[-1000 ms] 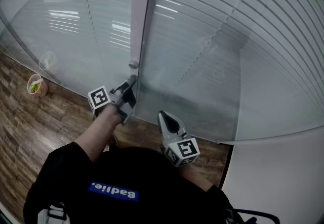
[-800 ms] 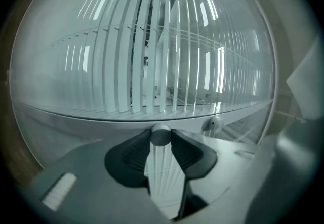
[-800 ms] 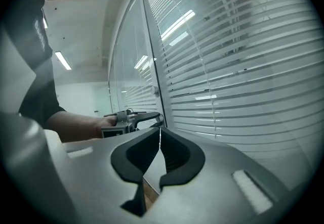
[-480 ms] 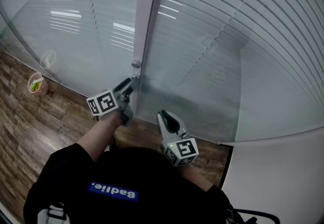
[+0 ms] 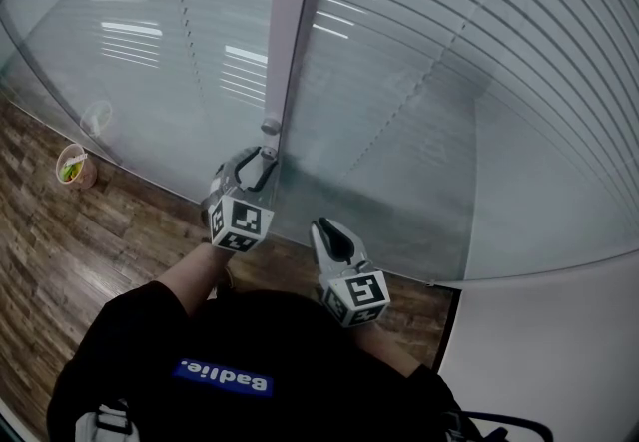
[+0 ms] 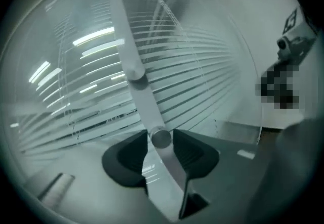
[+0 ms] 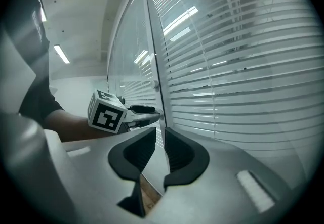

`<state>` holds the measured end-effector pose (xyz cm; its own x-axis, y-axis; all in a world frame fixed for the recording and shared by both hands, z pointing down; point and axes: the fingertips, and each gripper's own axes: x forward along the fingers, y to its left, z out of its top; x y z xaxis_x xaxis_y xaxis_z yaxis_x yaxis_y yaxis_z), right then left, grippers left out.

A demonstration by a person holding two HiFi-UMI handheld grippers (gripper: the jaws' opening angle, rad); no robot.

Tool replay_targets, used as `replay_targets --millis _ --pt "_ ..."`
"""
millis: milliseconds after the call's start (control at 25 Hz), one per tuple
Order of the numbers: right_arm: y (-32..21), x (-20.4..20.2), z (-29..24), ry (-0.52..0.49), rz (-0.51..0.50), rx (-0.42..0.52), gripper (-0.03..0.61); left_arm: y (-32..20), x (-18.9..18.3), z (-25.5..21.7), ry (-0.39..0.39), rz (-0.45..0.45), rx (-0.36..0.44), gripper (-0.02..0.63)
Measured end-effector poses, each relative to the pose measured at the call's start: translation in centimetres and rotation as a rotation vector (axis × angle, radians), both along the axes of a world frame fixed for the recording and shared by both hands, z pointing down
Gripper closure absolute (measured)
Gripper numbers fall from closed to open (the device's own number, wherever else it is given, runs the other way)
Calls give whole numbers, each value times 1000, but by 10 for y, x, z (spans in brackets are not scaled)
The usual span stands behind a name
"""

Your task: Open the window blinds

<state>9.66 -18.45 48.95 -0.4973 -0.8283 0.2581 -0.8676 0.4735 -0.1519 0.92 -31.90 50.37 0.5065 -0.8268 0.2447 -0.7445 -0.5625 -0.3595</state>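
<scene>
Head view: the left claw is at the post between two glass panes with the blinds behind them, and the right claw hangs nearby. Left gripper view: its jaws, which have just been closing, flank a knob on the post without pinching it. Right gripper view: the jaws are slightly apart, holding nothing.

I seem to be in an office. A tall glass partition fills most of the head view, with slatted blinds behind the pane and a slim pale frame post up the middle. Reflected ceiling strip lights glow at upper left, and wood-plank floor runs along the lower left.
</scene>
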Motion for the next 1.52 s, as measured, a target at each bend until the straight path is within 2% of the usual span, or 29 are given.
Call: replay_targets --millis 80,240,320,360,400,480,680,1000,1160,1320,1440,1520 --pt "0 3 1 2 7 2 525 0 3 0 -72 7 47 491" --pt "0 6 2 6 15 -5 526 -1 4 2 -187 8 117 489" --pt "0 6 1 -1 19 -10 532 -1 5 2 -204 12 130 489" --pt "0 7 1 -3 20 -7 540 -1 5 2 -183 17 115 489" --pt "0 7 0 -3 21 -2 548 -1 4 2 -139 20 83 491" --pt "0 7 -1 -4 23 0 555 -2 2 2 13 22 -11 492" --pt "0 3 0 -20 3 1 560 -7 -8 -4 553 4 -298 492" --pt "2 -1 2 -31 -13 -11 566 -11 -15 -1 1134 16 -618 494" --pt "2 -1 4 -30 -13 -12 568 -12 -16 1 1342 32 -725 494" --pt "2 -1 6 -26 -12 -17 569 -13 -16 4 1459 42 -797 494" --pt "2 -1 6 -34 -10 -24 571 -14 -15 2 1581 89 -865 492" --pt "2 0 7 -39 -11 -26 571 -14 -14 1 1631 114 -901 492"
